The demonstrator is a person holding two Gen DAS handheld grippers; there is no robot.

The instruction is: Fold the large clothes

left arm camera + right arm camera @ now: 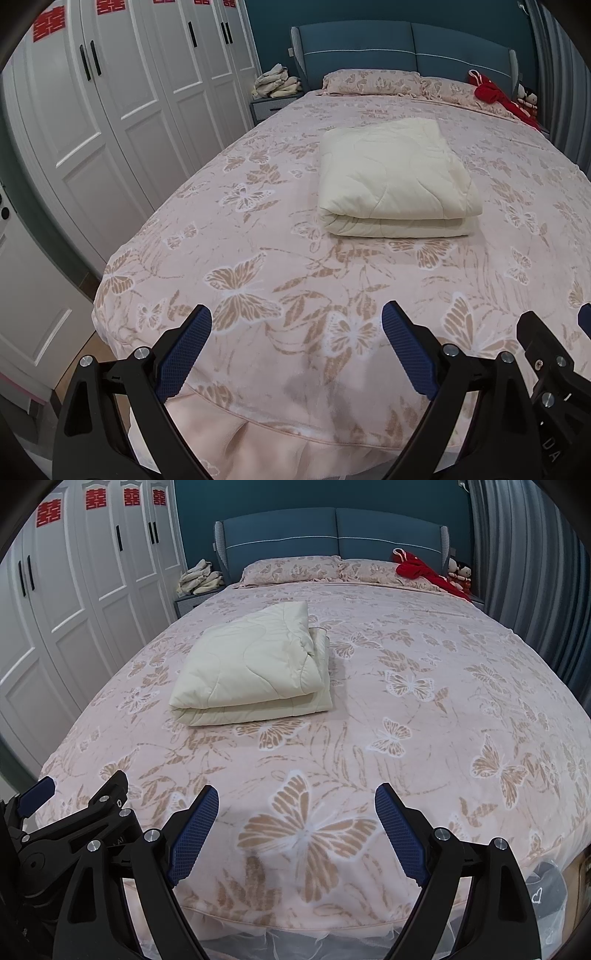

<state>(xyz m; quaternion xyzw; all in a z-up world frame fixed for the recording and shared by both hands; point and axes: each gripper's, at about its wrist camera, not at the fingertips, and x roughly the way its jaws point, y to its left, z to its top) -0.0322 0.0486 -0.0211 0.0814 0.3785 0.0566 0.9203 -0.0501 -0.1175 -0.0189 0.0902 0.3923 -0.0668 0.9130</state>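
Note:
A cream quilted blanket (pixel 395 177) lies folded into a thick rectangle on the middle of the bed (pixel 258 236); the right wrist view shows the blanket (pixel 255 664) left of centre. My left gripper (pixel 295 321) hovers open over the foot of the bed, well short of the blanket, nothing between its blue pads (pixel 184 354). My right gripper (pixel 295 801) is open too, beside it over the bed's foot edge, and holds nothing. Each gripper shows at the edge of the other's view: the right gripper (pixel 554 343) and the left gripper (pixel 77 801).
The bed (pixel 406 709) has a pink butterfly cover, two matching pillows (pixel 373 81) and a blue headboard (pixel 406 48). A red garment (pixel 424 572) and dolls (pixel 460 572) lie at the far right corner. White wardrobes (pixel 122 110) line the left; a nightstand holds folded cloths (pixel 277 81).

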